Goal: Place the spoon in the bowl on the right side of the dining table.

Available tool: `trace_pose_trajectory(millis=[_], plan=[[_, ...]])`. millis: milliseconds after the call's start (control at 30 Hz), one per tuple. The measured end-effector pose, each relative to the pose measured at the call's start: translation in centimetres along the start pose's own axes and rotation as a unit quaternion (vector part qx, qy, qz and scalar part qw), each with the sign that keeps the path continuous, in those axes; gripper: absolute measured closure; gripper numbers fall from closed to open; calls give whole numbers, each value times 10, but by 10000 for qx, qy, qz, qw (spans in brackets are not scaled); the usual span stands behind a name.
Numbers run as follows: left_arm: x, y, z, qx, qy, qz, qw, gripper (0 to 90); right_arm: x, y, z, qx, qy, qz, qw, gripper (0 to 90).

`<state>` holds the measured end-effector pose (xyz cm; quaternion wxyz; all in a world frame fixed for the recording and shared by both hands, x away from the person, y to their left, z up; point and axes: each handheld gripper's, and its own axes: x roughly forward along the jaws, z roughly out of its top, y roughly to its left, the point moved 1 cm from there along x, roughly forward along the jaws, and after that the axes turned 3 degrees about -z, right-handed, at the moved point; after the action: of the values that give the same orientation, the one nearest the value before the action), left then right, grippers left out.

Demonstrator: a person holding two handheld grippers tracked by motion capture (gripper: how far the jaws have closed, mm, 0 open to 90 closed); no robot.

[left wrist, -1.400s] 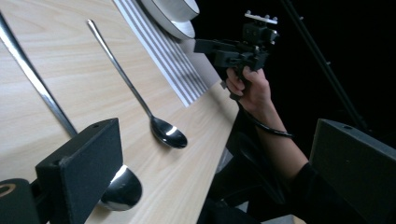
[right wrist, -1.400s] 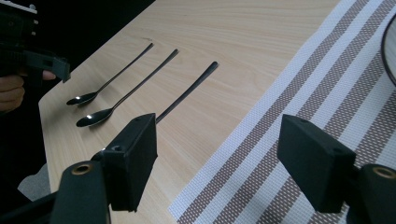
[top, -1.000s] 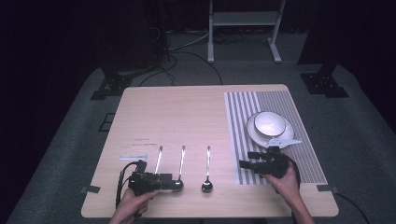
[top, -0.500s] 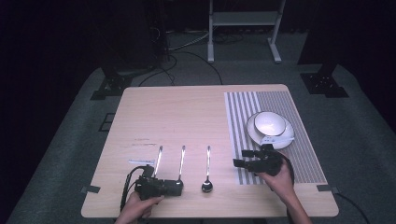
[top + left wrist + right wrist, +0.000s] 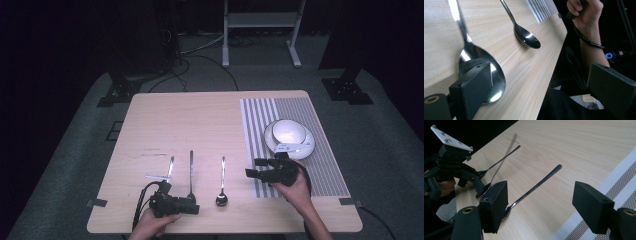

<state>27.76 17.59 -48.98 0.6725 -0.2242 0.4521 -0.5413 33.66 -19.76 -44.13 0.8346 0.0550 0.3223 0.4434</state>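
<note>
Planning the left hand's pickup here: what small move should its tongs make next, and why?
Probably ease the open left tongs forward around the middle shiny steel spoon: one jaw already overlaps its bowl near the pale wooden table edge, nothing gripped yet.

Grey carpet (image 5: 75,165) surrounded the wooden table (image 5: 200,125). Beyond the tongs, a white metal stand (image 5: 261,20) stood against darkness.

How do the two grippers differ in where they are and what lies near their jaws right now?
The left gripper sits low at the table's near edge, right by a spoon's bowl; the right gripper hangs at the striped mat, its jaws farther from the spoon ahead. The left lies over bare wood, the right beside a bowl. Both stand open, holding nothing.
</note>
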Motion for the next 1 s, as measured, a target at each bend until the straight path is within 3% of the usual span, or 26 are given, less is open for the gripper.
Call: trace_pose_trajectory(millis=[300,633,1000], plan=[[-2,1,-1,-11,-44,-16,10000,57,21,12,14,-156,97,131,9997,276],[-4,2,0,20,-65,-12,10000,57,47,17,20,-168,291,257,9991,275],[-4,3,0,16,-94,20,10000,57,62,22,23,-165,407,362,9984,275]])
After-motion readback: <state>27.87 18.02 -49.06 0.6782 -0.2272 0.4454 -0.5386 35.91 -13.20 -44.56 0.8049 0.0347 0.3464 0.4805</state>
